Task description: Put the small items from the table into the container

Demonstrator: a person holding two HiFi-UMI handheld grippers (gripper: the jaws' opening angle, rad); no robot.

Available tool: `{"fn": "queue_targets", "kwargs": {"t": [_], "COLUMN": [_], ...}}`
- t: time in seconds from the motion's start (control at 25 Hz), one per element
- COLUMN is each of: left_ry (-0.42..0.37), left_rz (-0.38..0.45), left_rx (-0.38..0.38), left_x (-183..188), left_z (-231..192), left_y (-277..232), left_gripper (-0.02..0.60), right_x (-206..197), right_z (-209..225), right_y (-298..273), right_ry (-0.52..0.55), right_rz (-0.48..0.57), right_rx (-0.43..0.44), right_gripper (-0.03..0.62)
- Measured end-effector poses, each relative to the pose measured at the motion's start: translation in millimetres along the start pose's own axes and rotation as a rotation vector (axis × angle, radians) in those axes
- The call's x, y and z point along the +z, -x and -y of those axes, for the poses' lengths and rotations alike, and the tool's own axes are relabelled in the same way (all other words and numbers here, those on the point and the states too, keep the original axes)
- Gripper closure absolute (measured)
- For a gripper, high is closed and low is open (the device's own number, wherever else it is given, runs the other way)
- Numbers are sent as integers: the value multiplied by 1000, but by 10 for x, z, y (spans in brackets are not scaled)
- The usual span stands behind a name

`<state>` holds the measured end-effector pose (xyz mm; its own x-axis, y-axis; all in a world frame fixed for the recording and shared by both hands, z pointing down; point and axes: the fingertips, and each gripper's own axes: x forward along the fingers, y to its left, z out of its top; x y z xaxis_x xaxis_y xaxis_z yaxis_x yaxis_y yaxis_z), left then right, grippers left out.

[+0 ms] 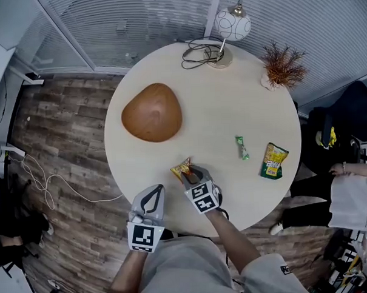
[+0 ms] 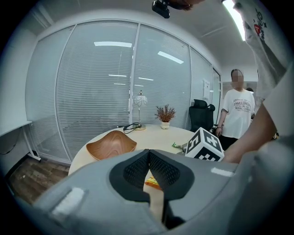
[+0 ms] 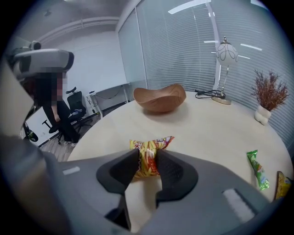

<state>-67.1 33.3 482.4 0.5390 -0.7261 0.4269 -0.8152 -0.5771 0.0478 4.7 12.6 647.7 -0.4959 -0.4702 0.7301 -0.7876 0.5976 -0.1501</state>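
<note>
A small yellow-and-red snack packet (image 1: 181, 168) lies near the front edge of the round table (image 1: 224, 104). My right gripper (image 1: 194, 175) is shut on it; in the right gripper view the pads pinch the packet (image 3: 149, 148) at its middle, and its crimped ends stick out beyond the right gripper (image 3: 147, 156). The wooden bowl (image 1: 151, 112) sits empty at the table's left, straight ahead in that view as the bowl (image 3: 160, 97). My left gripper (image 1: 152, 197) hovers at the table's front edge, shut and empty, its tips touching in the left gripper view (image 2: 148, 153).
A green candy wrapper (image 1: 242, 147) and a green-yellow packet (image 1: 273, 161) lie at the table's right. A lamp (image 1: 231, 25) with its coiled cable (image 1: 200, 53) and a dried plant (image 1: 282, 65) stand at the far edge. A person (image 2: 236, 112) stands beyond the table.
</note>
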Motion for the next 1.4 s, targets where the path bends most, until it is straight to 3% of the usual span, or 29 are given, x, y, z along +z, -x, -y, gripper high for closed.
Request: {"fn": "queue_targets", "kwargs": {"t": [0.12, 0.4, 0.48, 0.6, 1.0, 1.2, 1.4], "left_ry": [6, 18, 18, 19, 53, 97, 85], "left_rz": [3, 16, 20, 31, 32, 35, 41], "left_rx": [0, 21, 36, 54, 93, 96, 78], "left_x": [1, 30, 51, 105, 35, 18, 61], "left_z": [-48, -258, -344, -439, -654, -726, -680], "left_y": [-10, -13, 10, 40, 190, 174, 8], "left_gripper": [588, 588, 588, 588, 588, 588, 589], "right_x": [254, 1465, 1749, 1986, 1839, 1862, 1827], "right_z": [34, 265, 315, 371, 430, 392, 317], "right_y": [190, 644, 511, 145, -530, -417, 104], "right_ry": [3, 21, 41, 69, 72, 54, 37], "right_rz": [72, 378, 407, 372, 176, 220, 370], "right_rx": [-22, -105, -113, -112, -113, -108, -93], "right_gripper": [468, 467, 465, 465, 461, 443, 567]}}
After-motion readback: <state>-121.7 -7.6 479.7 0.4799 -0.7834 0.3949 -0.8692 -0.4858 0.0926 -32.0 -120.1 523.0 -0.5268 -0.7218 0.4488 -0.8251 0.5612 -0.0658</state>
